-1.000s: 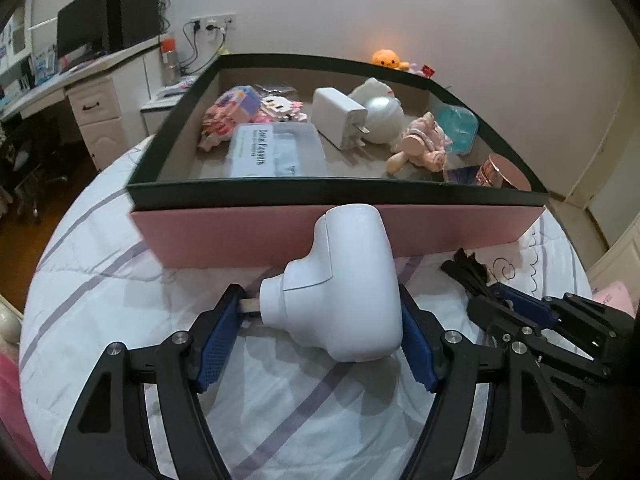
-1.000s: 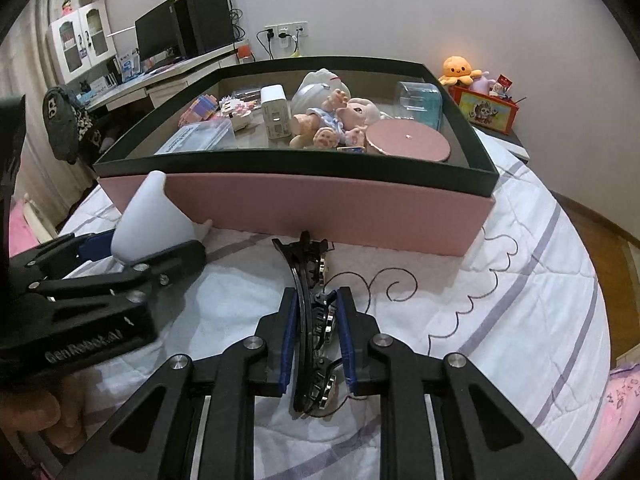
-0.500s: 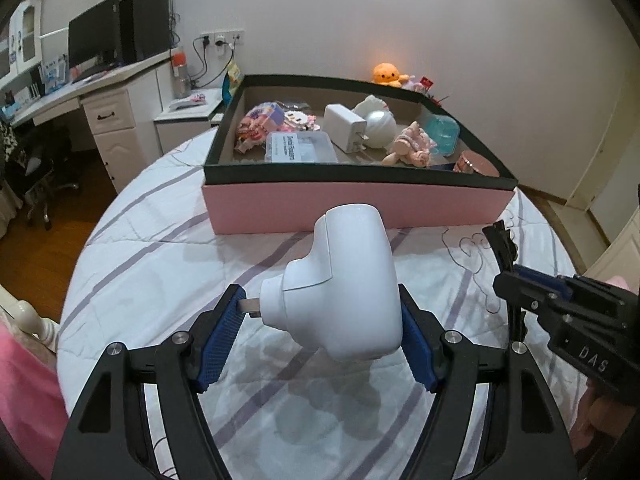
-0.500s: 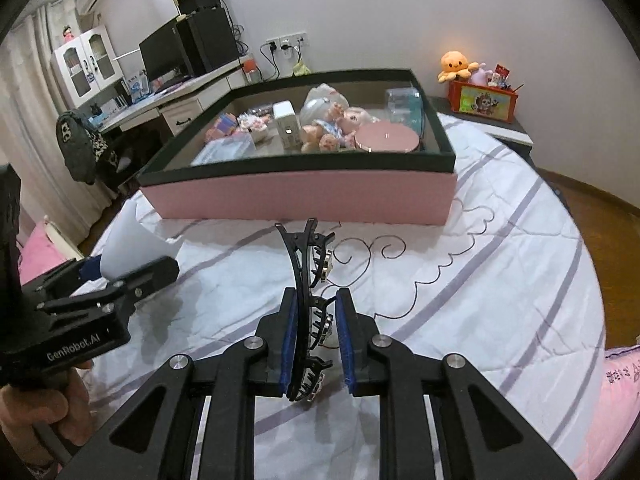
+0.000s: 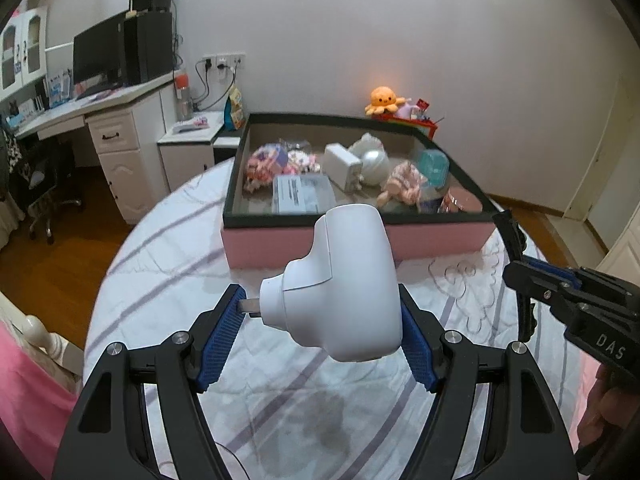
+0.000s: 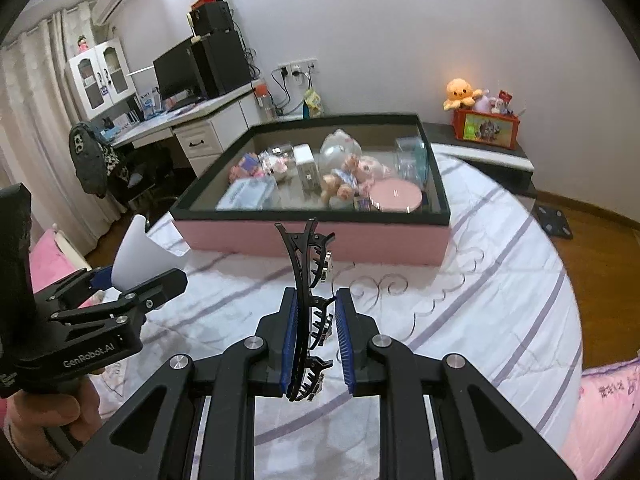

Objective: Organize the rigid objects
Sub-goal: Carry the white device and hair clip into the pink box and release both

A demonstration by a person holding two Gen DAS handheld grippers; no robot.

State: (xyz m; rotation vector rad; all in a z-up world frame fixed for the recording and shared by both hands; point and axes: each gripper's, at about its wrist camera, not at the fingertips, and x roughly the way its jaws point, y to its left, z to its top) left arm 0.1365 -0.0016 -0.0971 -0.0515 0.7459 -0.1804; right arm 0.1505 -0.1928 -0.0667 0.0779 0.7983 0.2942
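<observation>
My left gripper [image 5: 320, 328] is shut on a white plug adapter [image 5: 340, 284], held above the quilted bed, well short of the pink box with a dark rim [image 5: 360, 240]. The adapter also shows in the right wrist view [image 6: 138, 260] at the left. My right gripper [image 6: 318, 336] is shut on a black hair claw clip [image 6: 308, 280], which stands upright between the blue pads. The clip also shows in the left wrist view [image 5: 516, 248]. The box [image 6: 312, 236] lies ahead of both grippers and holds several small items.
Inside the box are a doll [image 6: 344, 180], a white charger [image 6: 306, 166], a round pink case [image 6: 394, 196] and a clear plastic case [image 5: 300, 194]. The bed has a white striped quilt [image 6: 480, 300]. A desk [image 5: 108, 128] stands at the left; a nightstand with toys [image 6: 486, 128] stands at the back right.
Both grippers have pulled back and up from the box, each still holding its object. The box now looks smaller and farther away.
</observation>
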